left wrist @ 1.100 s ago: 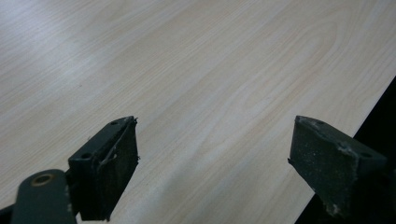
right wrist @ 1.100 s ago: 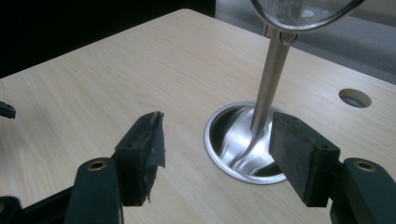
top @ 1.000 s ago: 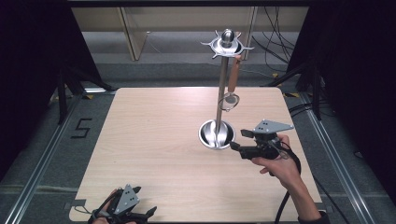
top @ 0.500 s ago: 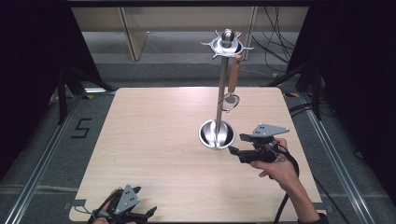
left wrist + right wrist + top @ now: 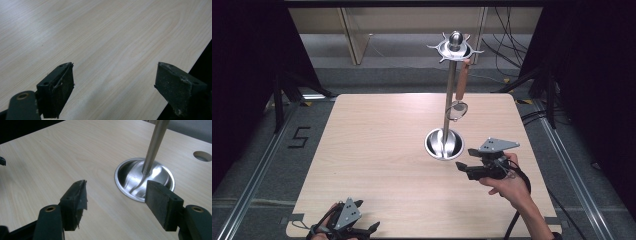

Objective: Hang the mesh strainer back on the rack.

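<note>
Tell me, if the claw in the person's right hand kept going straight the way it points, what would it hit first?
Probably the round steel base of the utensil stand: the right claw is open and that dish lies just ahead, slightly off to one side. Depth is hard to judge, so it might skim the tabletop first.

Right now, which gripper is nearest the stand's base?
The right gripper, open beside the steel stand base; the left gripper sits at the table's near edge.

You are looking at a pale wooden table sitting on grey floor. A black "5" marking is lying left of it, cables are trailing at far right.
</note>
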